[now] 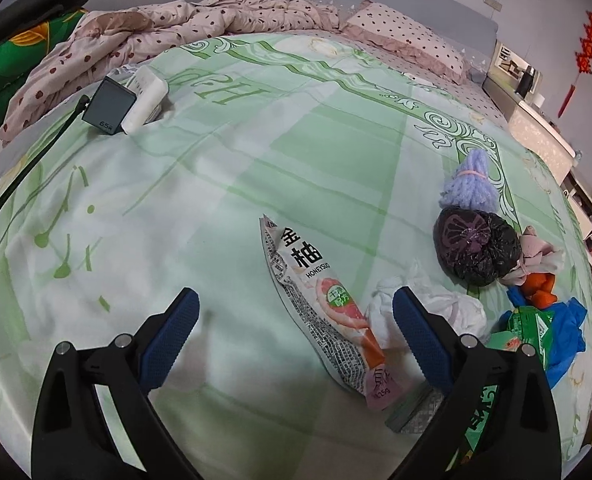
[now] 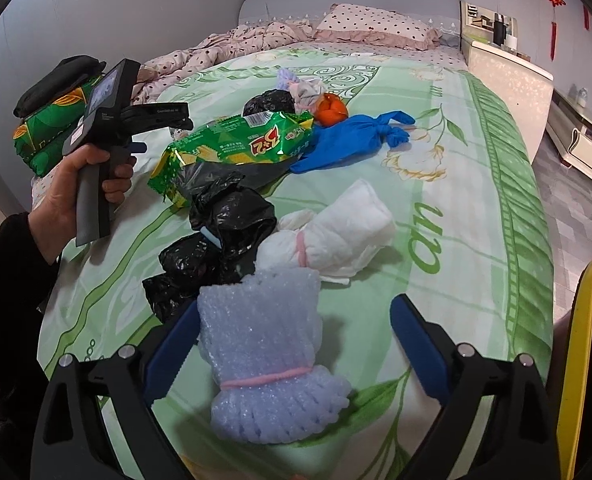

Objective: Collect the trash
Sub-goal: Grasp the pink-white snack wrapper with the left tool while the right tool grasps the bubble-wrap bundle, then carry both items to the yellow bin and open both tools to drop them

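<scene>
Left tongs [image 1: 296,320] stood wide apart over the bed [image 1: 215,184], nothing between the pads touching them. The flattened snack wrapper [image 1: 320,296] lay in the gap, nearer the right pad than the left. Its long axis ran from far-left to near-right, so it lay diagonal to the tongs' closing line, not square across it. The near end of the wrapper sat just beside the right finger [image 1: 420,340]. A white tissue wad [image 1: 428,308] lay just behind that finger, partly hidden.

Further right of the left tongs: a black bag ball [image 1: 476,248], a lilac foam bundle [image 1: 470,180] beyond it, then an orange scrap [image 1: 540,284], a blue glove [image 1: 568,328] and a green packet [image 1: 528,328], all bunched near the bed edge.

Right tongs [image 2: 296,344] were also wide apart. The lilac foam net [image 2: 263,360], tied with a pink band, lay between the fingers, hard against the left finger [image 2: 171,356] and well clear of the right one. Long axis ran roughly along the tongs' pointing direction, so closing would pinch it across its short side. Whether the left pad actually touched it, could not tell.

Ahead-left of the right tongs: a black bag [image 2: 215,240]; ahead: a white tied wad [image 2: 336,236].

At right edge a yellow rim [image 2: 576,360] showed, possibly a bin; contents not visible. No other container in view.

Judgement: each hand was nearest its own item; right looked closer to grasp-ready.
</scene>
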`<state>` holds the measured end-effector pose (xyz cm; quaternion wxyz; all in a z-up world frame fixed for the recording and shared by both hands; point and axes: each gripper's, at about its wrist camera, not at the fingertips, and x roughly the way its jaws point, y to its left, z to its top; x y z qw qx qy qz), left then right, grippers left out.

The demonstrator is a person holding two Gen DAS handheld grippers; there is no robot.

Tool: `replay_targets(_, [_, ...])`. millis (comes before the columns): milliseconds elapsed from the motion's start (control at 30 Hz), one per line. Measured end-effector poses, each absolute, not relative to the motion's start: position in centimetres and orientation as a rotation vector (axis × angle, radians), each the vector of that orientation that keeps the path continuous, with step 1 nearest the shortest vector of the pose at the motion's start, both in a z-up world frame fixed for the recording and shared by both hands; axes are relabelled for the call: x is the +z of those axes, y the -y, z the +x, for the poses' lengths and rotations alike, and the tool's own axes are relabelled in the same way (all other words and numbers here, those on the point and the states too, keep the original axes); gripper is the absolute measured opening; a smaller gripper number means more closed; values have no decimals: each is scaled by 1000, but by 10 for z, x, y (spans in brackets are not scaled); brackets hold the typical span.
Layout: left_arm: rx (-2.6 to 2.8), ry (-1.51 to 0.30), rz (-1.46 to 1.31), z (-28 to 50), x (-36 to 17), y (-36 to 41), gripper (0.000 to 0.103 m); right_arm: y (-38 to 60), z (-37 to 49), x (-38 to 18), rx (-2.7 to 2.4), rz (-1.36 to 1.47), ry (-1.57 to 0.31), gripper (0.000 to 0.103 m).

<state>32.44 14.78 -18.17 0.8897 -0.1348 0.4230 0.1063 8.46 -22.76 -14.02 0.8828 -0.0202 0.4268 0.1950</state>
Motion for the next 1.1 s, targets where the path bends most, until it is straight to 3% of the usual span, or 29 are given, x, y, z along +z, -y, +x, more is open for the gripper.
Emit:
replay_targets(100, [190,-906,-293,326,-191,-146,66,226,84,-141,417,-42,-891,84])
replay_targets(133, [171,-915,-301,327,-195,-145,54,226,85,-142,420,-40,-897,80])
replay_targets(200, [149,-908,-300,325,-197,-142,48,228,86,-145,430,-18,-916,74])
replay_targets(233, [141,-901,-291,325,-196,-140,36,229,87,-146,432,-11,-922,70])
replay_targets(267, [130,-897,-289,325,-196,-138,31,230,86,-145,436,-6,-922,68])
replay_targets(367, [122,-890,-286,322,-193,-136,17,228,83,-144,486,3,-928,49])
replay_targets(400, [125,-890,-281,321,-192,-136,17,227,81,-144,501,5,-931,40])
replay_targets(533, [125,-882,-277,312,-186,-135,16,227,78,-139,519,10,-916,33])
replay_targets(1100, [66,-731,-266,230,-95,-138,16,250,43,-67,515,127,-782,33])
